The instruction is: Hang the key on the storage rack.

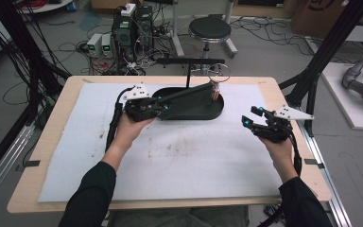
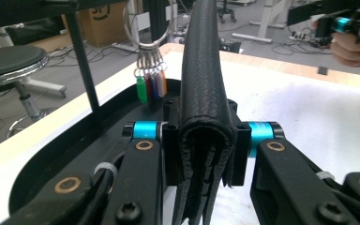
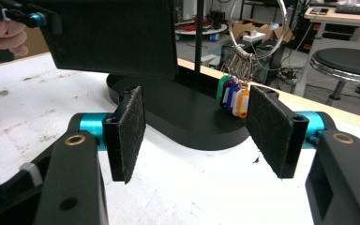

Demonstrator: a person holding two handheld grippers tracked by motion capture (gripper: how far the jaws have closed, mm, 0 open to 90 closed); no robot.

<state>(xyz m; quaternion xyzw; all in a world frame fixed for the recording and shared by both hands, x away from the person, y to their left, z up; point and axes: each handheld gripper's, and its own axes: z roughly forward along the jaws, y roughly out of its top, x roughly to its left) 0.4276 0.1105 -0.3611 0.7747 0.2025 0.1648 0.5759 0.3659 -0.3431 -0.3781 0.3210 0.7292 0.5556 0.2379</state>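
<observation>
Left hand-held gripper (image 2: 201,140) is clamped on a black wallet (image 2: 205,84), long axis running away over the black tray (image 1: 208,112). Right hand-held gripper (image 3: 194,136) gapes empty, well right on the tabletop (image 1: 179,156).

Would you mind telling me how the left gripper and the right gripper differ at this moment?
The left gripper is shut on a black wallet; the right gripper is open and holds nothing. The left gripper sits over the black tray, whereas the right gripper is apart from it, above the white mat near the table's right edge. Both have black jaws with blue collars, a grey plate on top, and a hand holding them.
</observation>
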